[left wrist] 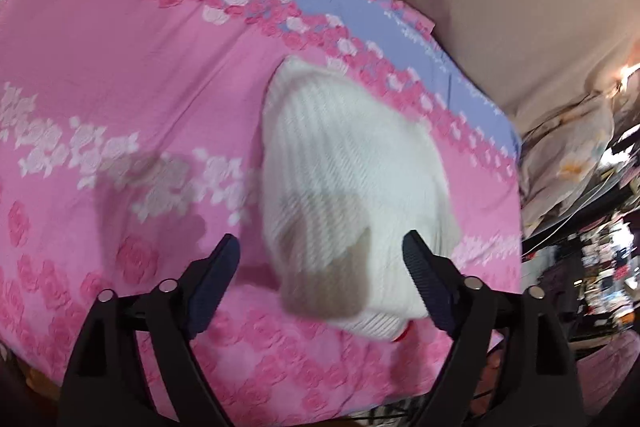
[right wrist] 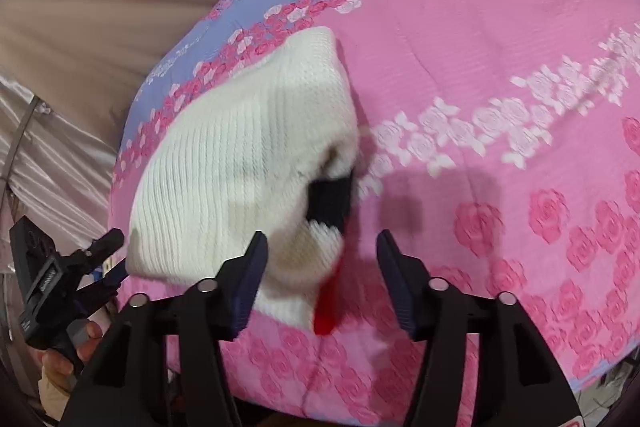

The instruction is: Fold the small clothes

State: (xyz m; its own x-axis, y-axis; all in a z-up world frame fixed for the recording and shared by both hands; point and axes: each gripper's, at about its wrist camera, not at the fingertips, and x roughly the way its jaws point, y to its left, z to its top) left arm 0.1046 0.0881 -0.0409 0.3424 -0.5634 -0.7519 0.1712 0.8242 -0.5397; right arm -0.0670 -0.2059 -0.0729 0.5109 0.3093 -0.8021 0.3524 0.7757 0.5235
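Left gripper: I am holding my left gripper (left wrist: 320,267) with its jaws spread wide and nothing between them, hovering over the near end of the garment.
Right gripper: I am holding my right gripper (right wrist: 320,267) spread apart and empty too, its left finger (right wrist: 250,283) overlapping the knit's near edge in view; I cannot tell whether it is touching.
Garment: a small white ribbed-knit piece of clothing (left wrist: 348,179), with a dark navy patch (right wrist: 330,201) and a red trim (right wrist: 326,311) near its close end.
Location: it is lying on the pink rose-patterned bedspread (left wrist: 120,87), toward the spread's blue-banded edge, at 12 o'clock from my left gripper and 11 o'clock from my right.
Handling: I am judging it light, soft and floppy, not fragile; the ribbing should give the pads good purchase.
Where to hold: I would be pinching the near hem corners, one per gripper.
Long axis: in the left view it is running from 6 o'clock up to 11 o'clock, narrow end pointing away; in the right view, from 6 toward 12.
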